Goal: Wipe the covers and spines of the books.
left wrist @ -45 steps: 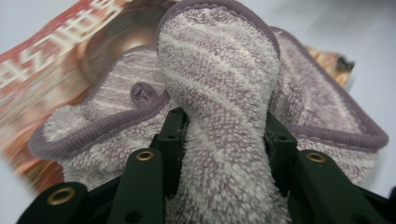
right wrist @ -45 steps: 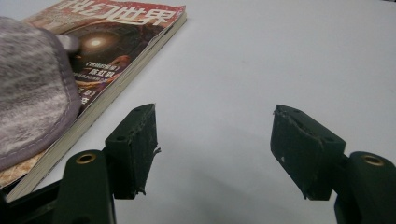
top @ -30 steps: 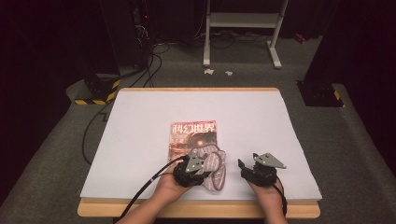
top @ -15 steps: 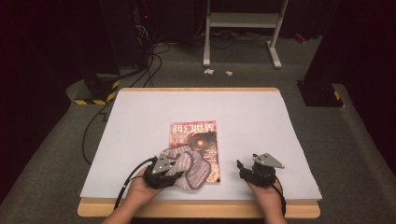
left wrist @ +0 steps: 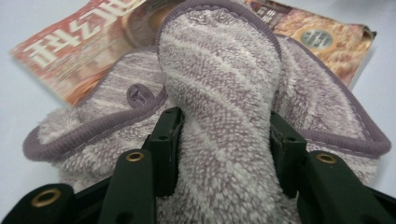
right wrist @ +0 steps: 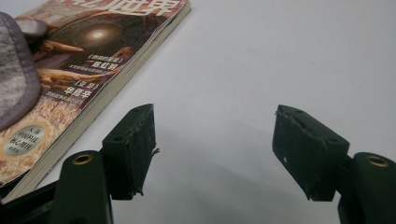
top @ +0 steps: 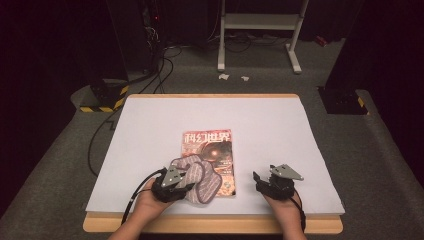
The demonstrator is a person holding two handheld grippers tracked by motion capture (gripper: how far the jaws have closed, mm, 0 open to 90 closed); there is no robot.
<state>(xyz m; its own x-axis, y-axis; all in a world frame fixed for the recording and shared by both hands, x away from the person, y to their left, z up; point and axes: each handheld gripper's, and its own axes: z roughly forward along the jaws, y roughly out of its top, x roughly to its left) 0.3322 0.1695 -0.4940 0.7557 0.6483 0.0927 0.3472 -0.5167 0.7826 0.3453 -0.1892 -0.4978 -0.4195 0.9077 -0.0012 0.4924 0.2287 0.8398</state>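
Note:
A fluffy mauve-striped cloth (top: 201, 180) lies bunched over the lower left corner of a red magazine (top: 210, 145) on the white table top (top: 150, 125). My left gripper (top: 181, 186) is at the cloth's left side. In the left gripper view its jaws (left wrist: 224, 135) hold a thick fold of the cloth (left wrist: 219, 79) that fills the gap, and they have just been opening a little. The magazine (left wrist: 79, 42) lies behind it. My right gripper (top: 262, 181) rests right of the magazine, open, with bare table between its fingertips (right wrist: 215, 144). The magazine (right wrist: 93, 51) and the cloth's edge (right wrist: 14, 74) are to its left.
The table's wooden front edge (top: 215, 224) runs just under both hands. Cables (top: 100, 145) trail off the left side onto the grey carpet. A white metal stand (top: 260, 30) and dark equipment are beyond the far edge.
My left hand has slid to the left with the cloth, dragging it from the magazine's lower middle toward its left corner. The right gripper has stayed put.

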